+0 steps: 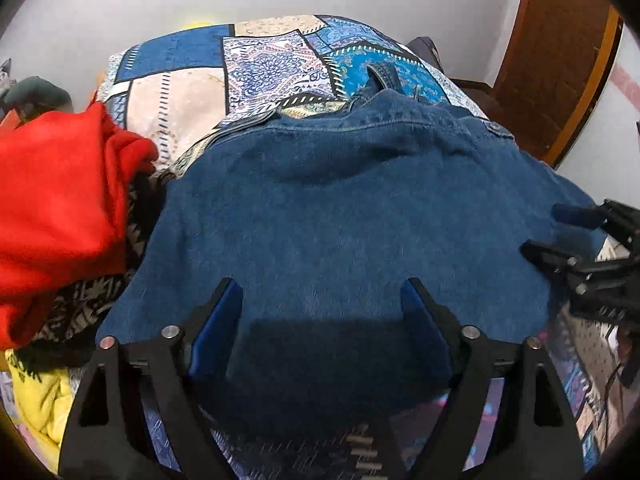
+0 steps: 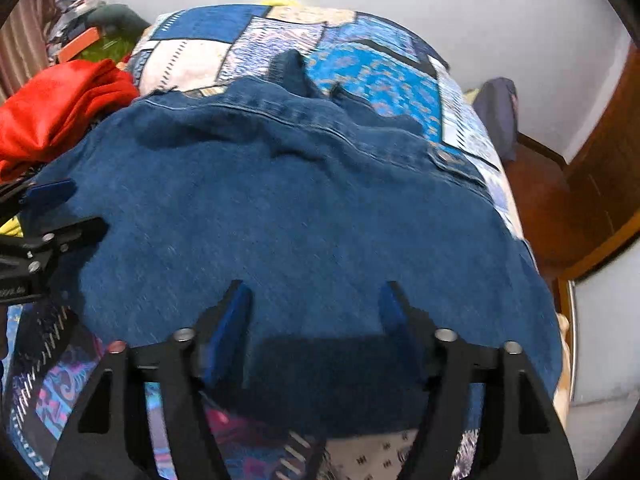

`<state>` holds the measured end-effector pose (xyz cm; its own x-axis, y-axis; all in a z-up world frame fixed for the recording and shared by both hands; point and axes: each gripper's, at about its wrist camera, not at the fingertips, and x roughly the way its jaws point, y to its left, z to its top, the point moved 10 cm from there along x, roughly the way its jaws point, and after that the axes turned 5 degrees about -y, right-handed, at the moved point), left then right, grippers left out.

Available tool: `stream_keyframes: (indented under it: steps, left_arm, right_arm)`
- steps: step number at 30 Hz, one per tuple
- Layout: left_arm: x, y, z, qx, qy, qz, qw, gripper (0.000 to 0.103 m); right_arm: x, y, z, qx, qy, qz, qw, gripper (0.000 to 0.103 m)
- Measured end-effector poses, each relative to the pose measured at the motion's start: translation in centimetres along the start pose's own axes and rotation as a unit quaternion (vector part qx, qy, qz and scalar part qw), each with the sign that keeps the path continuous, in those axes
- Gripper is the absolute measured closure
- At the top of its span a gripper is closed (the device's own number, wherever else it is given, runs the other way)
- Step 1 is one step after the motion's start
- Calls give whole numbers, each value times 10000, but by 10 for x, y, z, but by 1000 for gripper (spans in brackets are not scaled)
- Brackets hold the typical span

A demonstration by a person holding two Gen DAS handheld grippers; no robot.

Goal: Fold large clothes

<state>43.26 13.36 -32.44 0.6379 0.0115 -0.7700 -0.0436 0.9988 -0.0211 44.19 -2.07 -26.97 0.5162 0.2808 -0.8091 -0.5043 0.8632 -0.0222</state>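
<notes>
Clearly, both hand-held grippers, left hand-held gripper (image 1: 322, 294) and right hand-held gripper (image 2: 314, 296), hung open, empty, over the denim jacket (image 1: 340, 208) near the bed (image 1: 188, 92) front edge; pinching the hem corners evenly would suit.

The denim jacket (image 1: 360, 208) lies on the bed (image 1: 192, 92). Left of the jacket sits a heap of clothes (image 1: 60, 200). Right of the jacket, past the bed's edge, stands a wooden door (image 1: 560, 48).
</notes>
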Motion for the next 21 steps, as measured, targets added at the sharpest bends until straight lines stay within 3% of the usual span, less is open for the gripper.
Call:
stream_keyframes:
  steps: [5,9,13,18,21]
  left_arm:
    - [-19,7,-16,-192,-60,24,9998,19]
    - [-33,16,-23,-293,-112,151,9994,19]
    - [-46,28,-32,-876,-72,-31,9961,19]
    - [-48,31,-46,-1689,89,-681,9832,19]
    - [-38,31,-60,-2242,326,-1067,9681,19]
  right_arm:
    - [-6,-11,-10,606,156,283,9976,32]
    - [-12,-16,-14,702,136,245,9971,32]
    - [-15,-20,-17,735,120,232,9970,32]
    - [-14,-23,-19,758,63,235,9968,32]
    - [-14,-23,-19,747,16,203,9970,32]
